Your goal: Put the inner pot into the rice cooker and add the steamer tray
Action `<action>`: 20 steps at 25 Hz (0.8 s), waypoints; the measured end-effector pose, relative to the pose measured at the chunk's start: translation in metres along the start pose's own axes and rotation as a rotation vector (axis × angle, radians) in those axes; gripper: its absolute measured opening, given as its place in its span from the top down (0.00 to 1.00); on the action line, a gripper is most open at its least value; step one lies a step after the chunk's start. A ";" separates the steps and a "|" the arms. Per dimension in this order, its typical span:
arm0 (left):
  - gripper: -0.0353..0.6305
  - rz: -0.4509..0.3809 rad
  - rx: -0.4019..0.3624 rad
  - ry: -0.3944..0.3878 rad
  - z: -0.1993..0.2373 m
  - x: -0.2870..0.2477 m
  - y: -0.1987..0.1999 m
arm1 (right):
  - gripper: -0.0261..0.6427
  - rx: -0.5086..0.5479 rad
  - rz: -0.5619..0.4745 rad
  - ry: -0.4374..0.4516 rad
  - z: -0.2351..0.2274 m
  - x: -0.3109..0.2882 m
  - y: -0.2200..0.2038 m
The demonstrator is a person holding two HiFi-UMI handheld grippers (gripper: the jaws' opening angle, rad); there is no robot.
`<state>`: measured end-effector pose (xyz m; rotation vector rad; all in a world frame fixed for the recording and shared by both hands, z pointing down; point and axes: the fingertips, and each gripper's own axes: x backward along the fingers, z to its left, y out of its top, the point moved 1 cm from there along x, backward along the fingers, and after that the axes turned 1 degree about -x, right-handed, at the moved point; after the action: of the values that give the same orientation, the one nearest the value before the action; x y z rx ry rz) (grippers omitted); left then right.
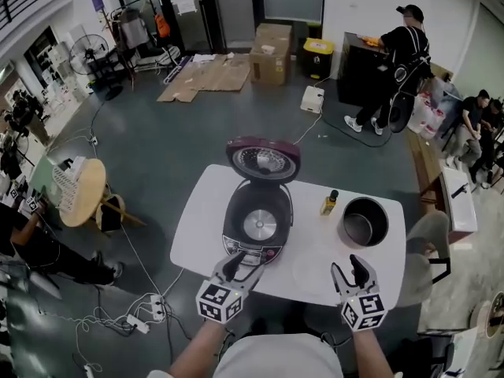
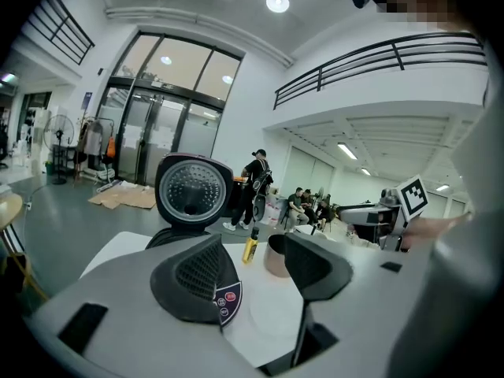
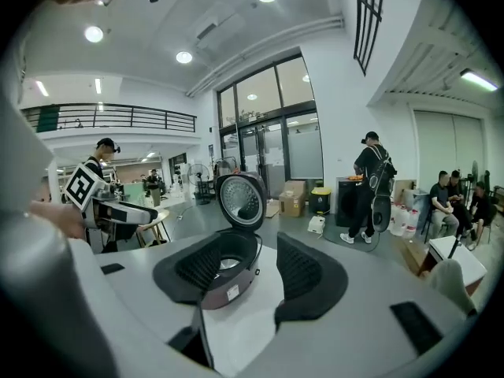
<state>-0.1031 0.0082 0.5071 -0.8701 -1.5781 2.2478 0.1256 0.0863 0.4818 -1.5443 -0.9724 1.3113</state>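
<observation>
R gripper (image 3: 264,272), fingers (image 3: 305,278) apart, rice cooker (image 3: 229,268) ahead, lid (image 3: 239,201) up

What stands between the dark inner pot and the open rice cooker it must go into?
A small yellow bottle stands on the white table between the dark round metal inner pot and the maroon rice cooker, slightly towards the far side. The cooker's lid is up and its cavity looks empty.

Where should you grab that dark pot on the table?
Take the pot by its rim, from above, with the right gripper: one jaw inside, one outside. It stands upright with its mouth open, and its round wall looks too wide to pinch across.
</observation>
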 end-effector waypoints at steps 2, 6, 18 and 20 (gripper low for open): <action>0.54 -0.003 0.006 0.020 0.001 -0.014 0.001 | 0.61 0.012 0.003 0.028 -0.013 -0.016 0.002; 0.54 -0.007 0.019 0.062 0.004 -0.041 0.004 | 0.61 0.029 0.011 0.081 -0.040 -0.046 0.006; 0.54 0.028 0.038 0.158 0.008 -0.098 0.011 | 0.61 0.021 0.063 0.201 -0.084 -0.102 0.004; 0.54 0.034 0.041 0.159 0.010 -0.103 0.013 | 0.61 0.008 0.066 0.199 -0.088 -0.107 0.005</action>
<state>-0.0264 -0.0583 0.5307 -1.0432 -1.4526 2.1657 0.1977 -0.0266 0.5170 -1.6775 -0.7963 1.1786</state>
